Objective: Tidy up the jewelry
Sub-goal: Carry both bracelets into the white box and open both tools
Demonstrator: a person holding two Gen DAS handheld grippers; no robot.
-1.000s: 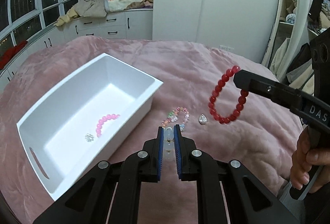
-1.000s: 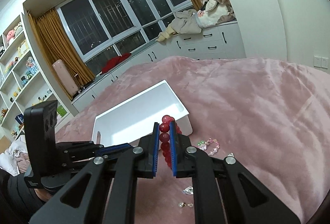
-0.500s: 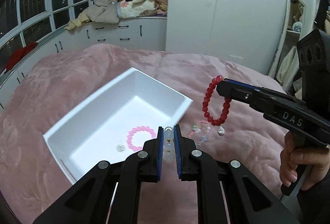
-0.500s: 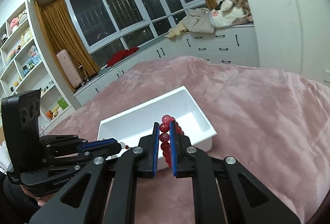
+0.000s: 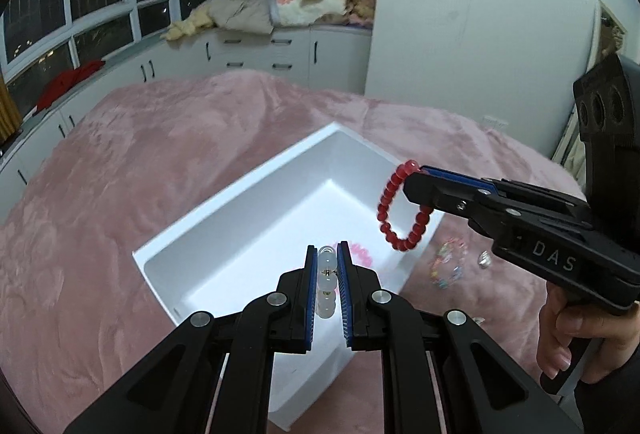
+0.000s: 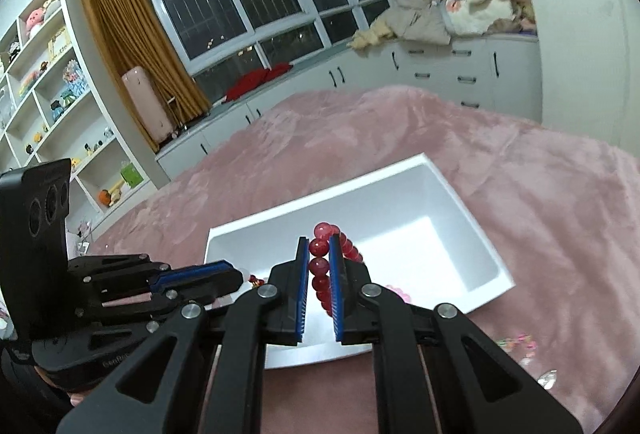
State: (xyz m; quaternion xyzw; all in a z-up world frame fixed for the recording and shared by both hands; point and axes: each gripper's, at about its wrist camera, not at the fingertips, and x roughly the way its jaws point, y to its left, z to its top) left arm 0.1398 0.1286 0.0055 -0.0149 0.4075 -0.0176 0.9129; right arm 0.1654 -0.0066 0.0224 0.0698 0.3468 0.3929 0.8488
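Pink plush bedding (image 5: 168, 162) carries the white bin (image 5: 224, 234), and both my loads hang above it. My left gripper (image 5: 327, 266) is closed on a string of pale white beads (image 5: 326, 280); my right gripper (image 5: 416, 178) is closed on the red bead bracelet (image 5: 400, 218), whose loop dangles over the bin's far right rim. To do this well, I judge each loop should be well inside the walls before I release, one side at a time, so nothing catches the rim. From the left camera, at four o'clock of the bin, a pastel bracelet (image 5: 448, 268) and a clear pendant (image 5: 484, 260) lie on the bed, and a pink bracelet (image 5: 362, 254) sits inside the bin. From the right camera, the red beads (image 6: 319, 266) show pinched between the pads, which the left camera hides.
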